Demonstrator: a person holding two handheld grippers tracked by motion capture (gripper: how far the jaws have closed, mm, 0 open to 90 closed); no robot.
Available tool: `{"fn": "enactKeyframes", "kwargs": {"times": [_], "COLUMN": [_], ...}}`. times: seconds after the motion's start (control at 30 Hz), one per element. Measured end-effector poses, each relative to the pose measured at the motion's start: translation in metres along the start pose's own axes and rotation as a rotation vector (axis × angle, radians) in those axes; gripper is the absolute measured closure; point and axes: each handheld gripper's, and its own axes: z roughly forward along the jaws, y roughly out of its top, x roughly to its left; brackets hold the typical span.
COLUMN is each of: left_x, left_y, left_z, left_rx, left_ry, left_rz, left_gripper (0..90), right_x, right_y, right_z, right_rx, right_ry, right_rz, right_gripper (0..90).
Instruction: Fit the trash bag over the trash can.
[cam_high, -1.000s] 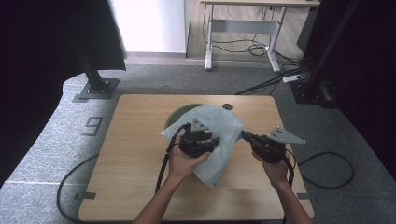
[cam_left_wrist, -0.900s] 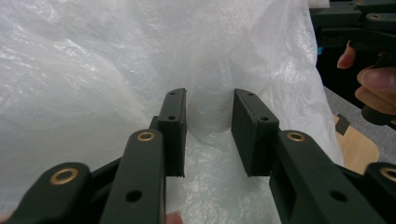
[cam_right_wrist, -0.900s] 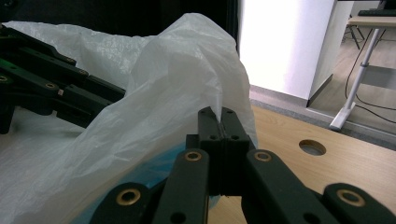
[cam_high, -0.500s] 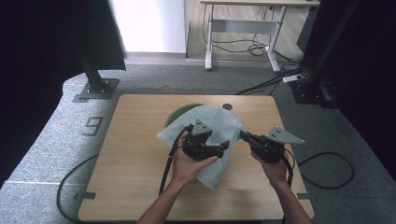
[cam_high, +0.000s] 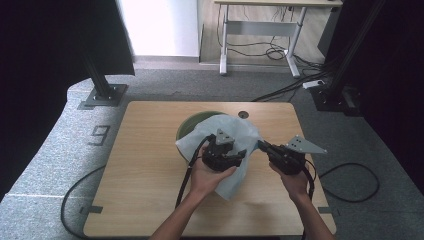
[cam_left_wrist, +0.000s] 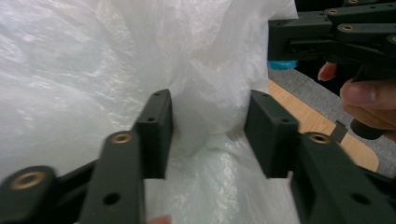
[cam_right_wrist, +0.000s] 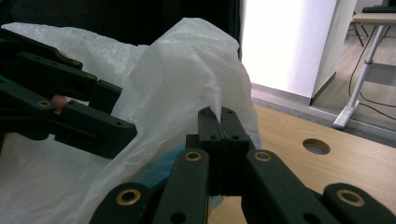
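Green bowl (cam_high: 189, 126) largely hidden under white plastic bag (cam_high: 231, 131), bag edge clenched in right gripper (cam_right_wrist: 223, 122), left gripper (cam_left_wrist: 208, 126) jaws just closing, released around bunched bag, shifted slightly since earlier.

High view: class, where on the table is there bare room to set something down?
The table's left half is bare, as is the front strip. The middle is crowded: green bin, white plastic bag, left gripper and right gripper.

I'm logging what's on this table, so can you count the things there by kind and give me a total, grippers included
Handheld grippers: 2, the left gripper and the right gripper
White plastic bags: 1, the plastic bag
Green bowls: 1, the green bowl, partly under the bag
Total: 4
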Motion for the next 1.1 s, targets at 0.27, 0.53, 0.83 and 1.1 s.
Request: {"fn": "enactKeyframes", "kwargs": {"times": [0.27,0.53,0.83,1.1], "left_x": [0.006,0.019,0.027,0.032], "left_y": [0.000,0.002,0.003,0.008], "left_z": [-0.002,-0.015,-0.024,-0.029], "left_rx": [-0.011,-0.072,-0.121,-0.154], "left_ry": [-0.084,-0.146,-0.190,-0.219], "left_rz": [-0.011,-0.058,-0.080,-0.101], "left_gripper": [81.5,88.1,88.1,87.8], "right_x": [0.000,-0.001,0.001,0.004], "right_y": [0.000,-0.003,-0.009,-0.008], "right_z": [-0.001,-0.007,-0.016,-0.022], "right_rx": [0.003,-0.008,-0.022,-0.058], "right_ry": [0.008,0.017,-0.001,0.005], "right_rz": [-0.002,-0.006,-0.021,-0.036], "right_gripper": [88.2,77.2,68.9,59.1]}}
